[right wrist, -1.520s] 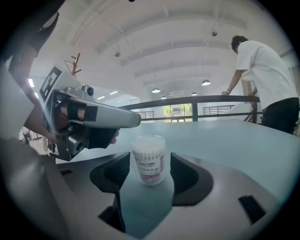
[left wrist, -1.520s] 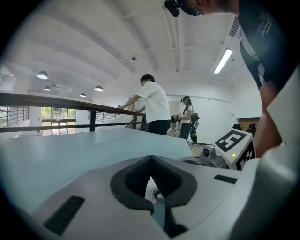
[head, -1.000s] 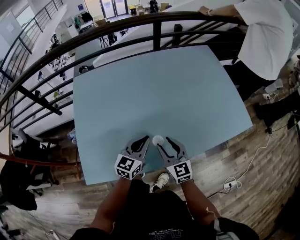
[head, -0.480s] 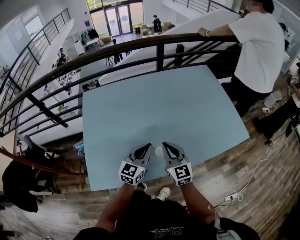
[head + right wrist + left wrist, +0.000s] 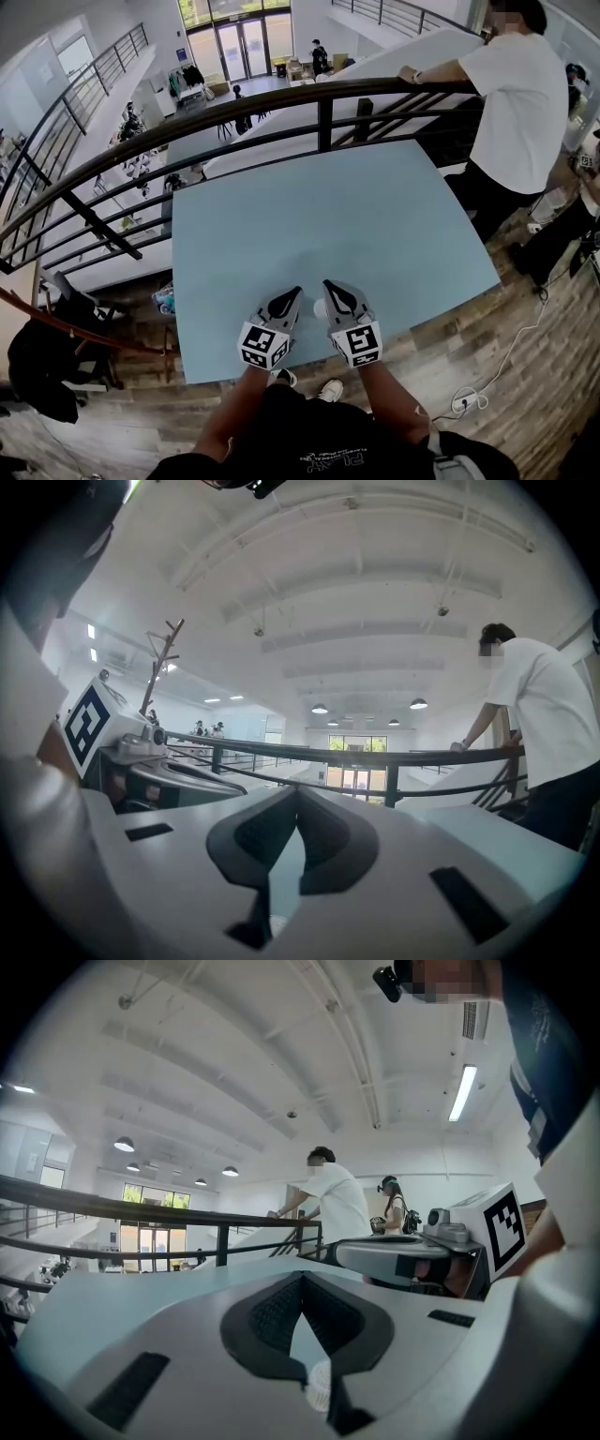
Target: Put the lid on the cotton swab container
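Pale blue table (image 5: 375, 216) by a railing (image 5: 281, 99): left tongs (image 5: 295, 292) and right tongs (image 5: 329, 285) are pictured with jaws together, a small white round item (image 5: 320, 307) lying between them, just beside the right.

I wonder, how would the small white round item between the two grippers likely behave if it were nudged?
The white round item looks tiny beside the right gripper, so it is probably light and would skid easily on the smooth blue table. Being round, it might roll if tipped sideways.
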### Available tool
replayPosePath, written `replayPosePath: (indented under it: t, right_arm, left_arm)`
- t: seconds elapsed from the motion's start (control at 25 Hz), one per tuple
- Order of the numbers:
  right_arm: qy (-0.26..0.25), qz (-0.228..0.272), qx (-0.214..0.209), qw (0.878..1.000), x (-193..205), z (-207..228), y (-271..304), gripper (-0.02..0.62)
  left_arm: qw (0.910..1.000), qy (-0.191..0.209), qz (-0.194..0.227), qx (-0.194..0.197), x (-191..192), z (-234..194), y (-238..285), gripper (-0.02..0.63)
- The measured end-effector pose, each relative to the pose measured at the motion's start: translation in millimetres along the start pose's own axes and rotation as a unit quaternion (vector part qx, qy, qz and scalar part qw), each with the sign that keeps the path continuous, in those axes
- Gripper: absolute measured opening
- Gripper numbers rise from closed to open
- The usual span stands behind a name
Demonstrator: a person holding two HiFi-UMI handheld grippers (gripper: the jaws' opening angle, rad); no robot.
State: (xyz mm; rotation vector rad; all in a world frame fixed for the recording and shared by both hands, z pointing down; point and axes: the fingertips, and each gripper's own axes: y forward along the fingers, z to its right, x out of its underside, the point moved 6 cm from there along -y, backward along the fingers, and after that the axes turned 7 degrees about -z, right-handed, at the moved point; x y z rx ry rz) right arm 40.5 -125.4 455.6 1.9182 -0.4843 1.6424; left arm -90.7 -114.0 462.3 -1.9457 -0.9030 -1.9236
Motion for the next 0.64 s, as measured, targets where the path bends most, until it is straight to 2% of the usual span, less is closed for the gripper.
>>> replayPosePath:
  t: [0.36, 0.64]
  right_arm:
    - [0.001, -0.005, -0.004, 1.000, 1.1, 0.1, -4.0, 0.018]
    - [0.007, -0.015, 0.004, 1.000, 6.2, -1.7, -1.3, 0.018]
  left_arm:
    - [1.0000, 0.002, -0.004, -0.003, -1.2, 3.6, -0.8, 0.012]
    - [0.9997, 0.016, 0.018, 0.010, -9.1, 3.0, -5.7, 0.012]
